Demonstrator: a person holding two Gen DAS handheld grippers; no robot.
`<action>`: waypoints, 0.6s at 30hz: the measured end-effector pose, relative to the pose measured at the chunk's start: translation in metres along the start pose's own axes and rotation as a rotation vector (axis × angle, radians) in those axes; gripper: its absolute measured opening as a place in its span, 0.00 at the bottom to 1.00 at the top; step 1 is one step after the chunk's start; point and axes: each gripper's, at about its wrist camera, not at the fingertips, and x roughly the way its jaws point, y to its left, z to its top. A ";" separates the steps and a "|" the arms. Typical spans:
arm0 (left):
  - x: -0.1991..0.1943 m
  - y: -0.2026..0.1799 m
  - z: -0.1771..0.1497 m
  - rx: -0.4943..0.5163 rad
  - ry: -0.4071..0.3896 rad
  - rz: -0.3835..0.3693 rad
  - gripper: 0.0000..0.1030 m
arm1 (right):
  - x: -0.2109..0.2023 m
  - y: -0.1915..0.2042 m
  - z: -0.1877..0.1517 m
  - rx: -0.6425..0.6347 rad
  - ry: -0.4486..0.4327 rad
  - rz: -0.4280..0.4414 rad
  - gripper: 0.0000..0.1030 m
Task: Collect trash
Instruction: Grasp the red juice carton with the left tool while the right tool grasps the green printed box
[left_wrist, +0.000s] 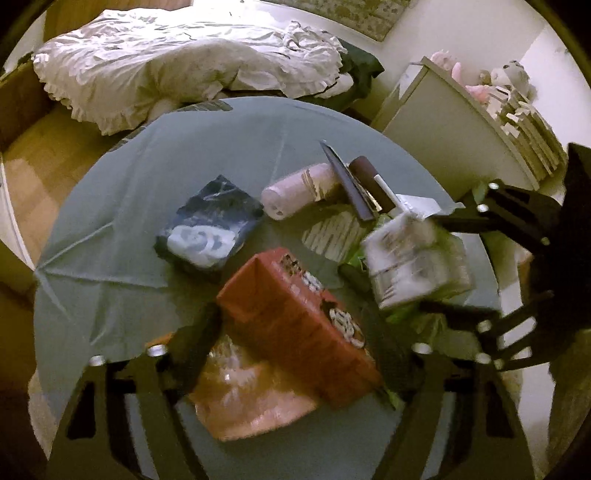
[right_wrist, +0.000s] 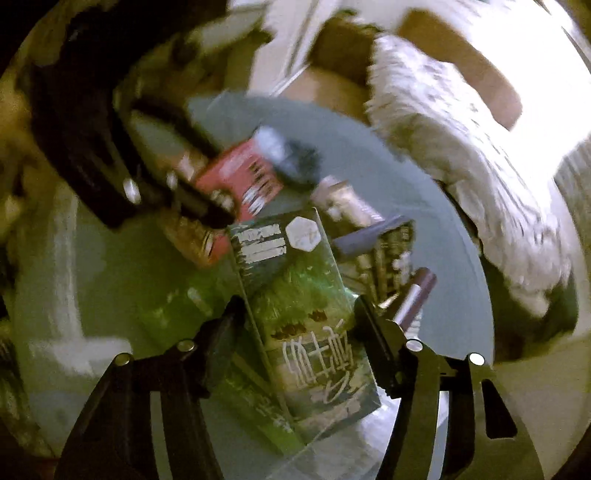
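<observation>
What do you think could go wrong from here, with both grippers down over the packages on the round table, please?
1. The left gripper straddles the red box, which lies across an orange packet; closing may snag or drag both.
2. The right gripper brackets the green box in a tight pile; lifting it could knock the maroon tube off the table.
3. Both grippers work close together and could collide.

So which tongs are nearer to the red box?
Left. The left tongs straddle the red box, one finger on each side. The right tongs sit further off, around the green carton.
</observation>
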 end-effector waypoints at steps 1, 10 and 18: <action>0.002 -0.001 0.001 0.003 0.003 -0.004 0.61 | -0.008 -0.008 -0.001 0.065 -0.045 0.014 0.58; 0.000 -0.016 0.011 0.040 -0.068 -0.025 0.33 | -0.083 -0.059 -0.051 0.649 -0.550 0.219 0.56; -0.033 -0.047 0.033 0.079 -0.179 -0.059 0.30 | -0.125 -0.100 -0.130 0.962 -0.824 0.315 0.56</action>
